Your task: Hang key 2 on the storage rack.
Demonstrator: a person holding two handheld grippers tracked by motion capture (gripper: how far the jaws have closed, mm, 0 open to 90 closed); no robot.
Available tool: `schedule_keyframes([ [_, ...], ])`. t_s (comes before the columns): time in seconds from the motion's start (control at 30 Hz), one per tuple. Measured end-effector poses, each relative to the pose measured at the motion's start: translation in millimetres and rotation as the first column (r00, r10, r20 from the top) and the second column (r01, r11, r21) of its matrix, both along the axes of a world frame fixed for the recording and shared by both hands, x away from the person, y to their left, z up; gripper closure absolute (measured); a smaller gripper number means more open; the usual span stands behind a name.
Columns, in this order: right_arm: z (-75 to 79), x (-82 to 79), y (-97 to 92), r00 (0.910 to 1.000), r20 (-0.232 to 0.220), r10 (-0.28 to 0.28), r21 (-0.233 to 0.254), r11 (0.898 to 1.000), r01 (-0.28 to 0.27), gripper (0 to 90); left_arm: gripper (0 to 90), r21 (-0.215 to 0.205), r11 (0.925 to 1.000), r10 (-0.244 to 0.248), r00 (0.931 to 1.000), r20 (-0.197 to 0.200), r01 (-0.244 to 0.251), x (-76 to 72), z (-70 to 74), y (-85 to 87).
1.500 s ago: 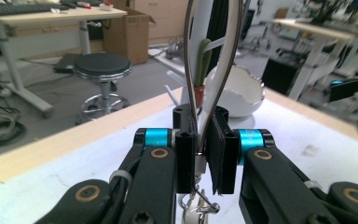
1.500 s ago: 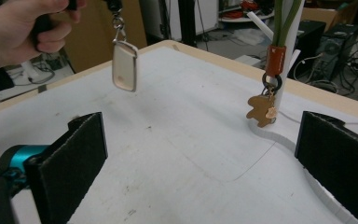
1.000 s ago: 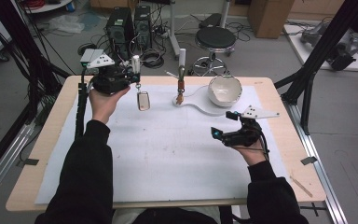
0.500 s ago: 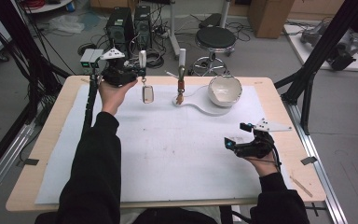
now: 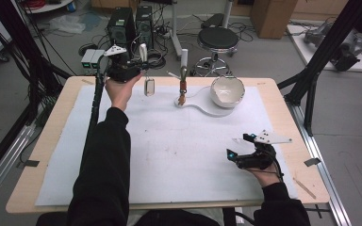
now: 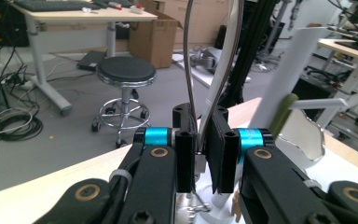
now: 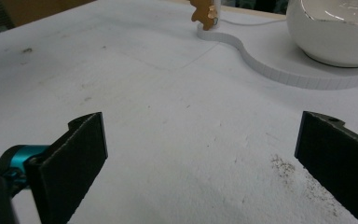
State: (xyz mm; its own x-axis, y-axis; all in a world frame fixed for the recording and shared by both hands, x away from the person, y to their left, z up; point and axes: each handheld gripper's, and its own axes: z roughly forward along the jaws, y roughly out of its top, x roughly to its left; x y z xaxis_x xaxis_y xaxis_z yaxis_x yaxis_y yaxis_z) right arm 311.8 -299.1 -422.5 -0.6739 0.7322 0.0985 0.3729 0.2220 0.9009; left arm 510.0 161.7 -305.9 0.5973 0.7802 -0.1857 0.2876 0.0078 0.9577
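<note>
My left gripper (image 5: pixel 140 70) is raised over the table's far left edge and shut on a thin white strip (image 5: pixel 143 51) that stands up from it. A small silvery oval piece (image 5: pixel 149 87) dangles below on a wire. In the left gripper view the jaws (image 6: pixel 201 116) pinch the white strip (image 6: pixel 228 56) and a grey wire (image 6: pixel 189 60). My right gripper (image 5: pixel 235 147) rests low over the white mat (image 5: pixel 179 155) at the near right, open with nothing between its pads (image 7: pixel 77 158). A white bowl (image 5: pixel 226 91) sits on a curved white base (image 5: pixel 202 107) beside a post with a brown figure (image 5: pixel 182 94).
The bowl (image 7: pixel 340 28) and the base's edge (image 7: pixel 261 63) lie ahead of my right gripper, with the brown figure (image 7: pixel 204 13) further left. A black stool (image 5: pixel 218 37), computer towers (image 5: pixel 132 23) and cables stand on the floor beyond the table. Black frame legs (image 5: pixel 311 89) flank the right side.
My left hand has carried the strip and its dangling piece rightward and farther out along the far edge. My right hand has drawn back toward the near right and sunk lower.
</note>
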Motion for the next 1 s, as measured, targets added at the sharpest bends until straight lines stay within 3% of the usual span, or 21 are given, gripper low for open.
schedule_keyframes([
  [0.1,-6.4,1.2,1.3,0.9998,-0.018,0.012,-0.037,0.999,-0.012,1.3,81.9,-0.017,0.9999,-0.001,1.0,0.008,0.001,2.4,2.8,-8.5],
  [0.17,-8.3,0.5,1.8,0.9997,-0.018,0.016,-0.043,0.999,-0.017,1.3,81.9,-0.002,0.9999,-0.017,0.9998,0.006,0.017,5.0,4.9,-16.0],
  [0.33,-7.4,-1.1,-0.8,0.9999,-0.003,0.01,-0.014,1.0,-0.01,1.3,81.9,-0.008,0.9994,-0.034,0.9994,0.004,0.034,11.5,7.9,-30.3],
  [0.47,-7.5,-1.5,-2.1,0.9999,-0.012,0.005,-0.006,1.0,-0.005,1.3,81.9,0.007,0.9982,-0.059,0.9982,-0.01,0.059,17.0,8.4,-45.5],
  [0.57,-8.9,-0.3,-0.9,0.9996,-0.025,0.014,-0.015,1.0,-0.015,1.3,81.9,0.052,0.9951,-0.084,0.9964,-0.008,0.085,19.8,9.0,-61.9],
  [0.93,-8.9,-1.1,0.4,0.9996,-0.019,0.019,-0.02,1.0,-0.02,1.3,81.9,0.05,0.9955,-0.079,0.9965,-0.025,0.081,32.4,10.5,-73.8],
  [1.0,-9.2,-1.0,1.0,0.9996,-0.016,0.025,-0.026,0.999,-0.025,1.3,81.9,0.027,0.9954,-0.091,0.9953,-0.034,0.092,34.1,8.9,-75.0],
])
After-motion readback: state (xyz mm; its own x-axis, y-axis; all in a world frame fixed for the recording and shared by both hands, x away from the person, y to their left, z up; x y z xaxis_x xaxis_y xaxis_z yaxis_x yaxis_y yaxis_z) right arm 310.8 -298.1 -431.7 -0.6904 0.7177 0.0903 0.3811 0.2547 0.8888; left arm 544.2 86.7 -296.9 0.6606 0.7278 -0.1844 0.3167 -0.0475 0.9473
